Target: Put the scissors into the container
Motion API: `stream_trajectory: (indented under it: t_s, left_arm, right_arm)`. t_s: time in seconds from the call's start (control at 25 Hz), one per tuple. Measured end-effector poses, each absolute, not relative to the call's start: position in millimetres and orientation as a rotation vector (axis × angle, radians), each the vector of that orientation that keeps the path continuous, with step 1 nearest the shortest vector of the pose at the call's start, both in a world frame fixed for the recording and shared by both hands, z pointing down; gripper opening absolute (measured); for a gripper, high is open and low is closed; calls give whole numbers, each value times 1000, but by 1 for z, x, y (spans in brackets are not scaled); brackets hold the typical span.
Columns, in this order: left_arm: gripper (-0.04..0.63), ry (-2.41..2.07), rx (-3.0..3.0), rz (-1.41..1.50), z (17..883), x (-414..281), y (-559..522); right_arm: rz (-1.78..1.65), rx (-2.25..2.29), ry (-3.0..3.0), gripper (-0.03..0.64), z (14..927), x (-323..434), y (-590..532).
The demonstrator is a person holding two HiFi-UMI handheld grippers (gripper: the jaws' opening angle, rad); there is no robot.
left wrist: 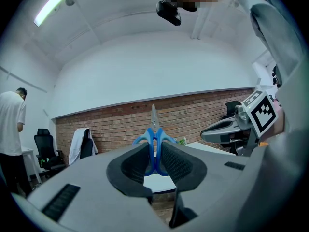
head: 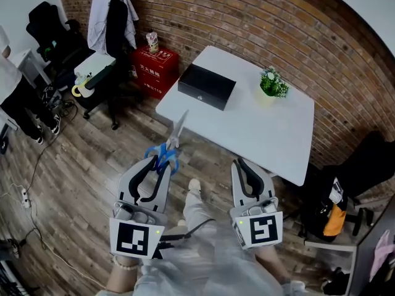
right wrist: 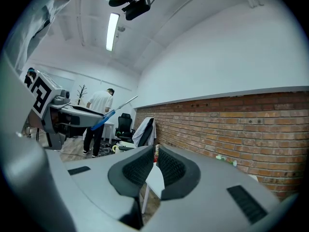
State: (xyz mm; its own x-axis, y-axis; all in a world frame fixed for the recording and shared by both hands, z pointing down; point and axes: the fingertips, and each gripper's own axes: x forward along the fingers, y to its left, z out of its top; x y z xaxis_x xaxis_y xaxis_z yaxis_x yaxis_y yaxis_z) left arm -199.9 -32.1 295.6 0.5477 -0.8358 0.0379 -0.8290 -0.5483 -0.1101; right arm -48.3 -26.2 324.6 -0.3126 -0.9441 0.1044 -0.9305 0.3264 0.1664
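Observation:
The scissors (head: 165, 155) have blue handles and a silver blade that points at the white table (head: 271, 140). My left gripper (head: 159, 170) is shut on their handles, in the air over the wooden floor short of the table's near edge. In the left gripper view the scissors (left wrist: 154, 138) stand upright between the pads, tip up. The black box-shaped container (head: 207, 86) lies on the far left part of the table. My right gripper (head: 244, 167) hovers beside the left one, its jaws together with nothing between them. The right gripper view shows the scissors (right wrist: 108, 111) off to the left.
A small potted plant (head: 272, 84) stands on the table beside the container. A red box (head: 155, 68) and a chair draped with a white coat (head: 109, 23) stand left of the table. A person (head: 15, 91) stands at far left. Black bags (head: 336, 208) sit at right.

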Motion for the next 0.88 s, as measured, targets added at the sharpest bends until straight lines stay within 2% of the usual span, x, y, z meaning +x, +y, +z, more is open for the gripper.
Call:
stream_trajectory:
  t_s: [0.32,0.88]
  left_arm:
    - [100,1486,-2677,-138,301,-205,-91]
    - [100,1546,-2681,-258,334,-176,-271]
  right_arm:
    - [-71,1648,-2431,57,343,-62,-95]
    - [314,1532,-2384,58,450,-49,-291]
